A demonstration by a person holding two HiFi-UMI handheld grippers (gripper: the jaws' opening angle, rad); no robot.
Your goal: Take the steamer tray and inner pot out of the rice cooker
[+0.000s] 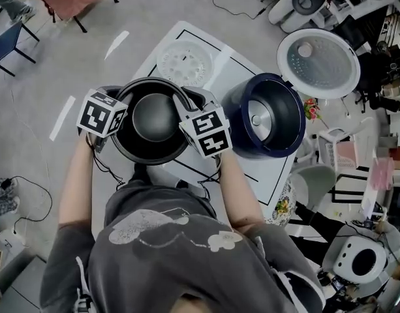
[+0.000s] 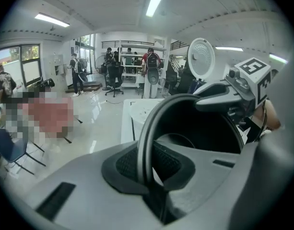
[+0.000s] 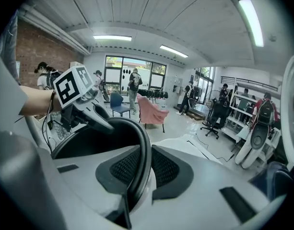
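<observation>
On pot [image 1: 154,117], tongs [image 2: 147,161] [image 3: 138,169] (grip unseen overhead)

The grey two-jaw left tool [image 2: 147,163] is clamped on the rim of the dark round metal inner pot [image 1: 154,117] — its black mesh pads [image 2: 131,165] press the thin wall from both sides. The matching right tool [image 3: 139,169] pinches the opposite rim the same way, straight across from the left one. Each bears a black-and-white marker cube [image 1: 100,114] behind its jaws. Both bare forearms [image 1: 76,181] extend back from the tools — roughly parallel, tools angled downward.
</observation>
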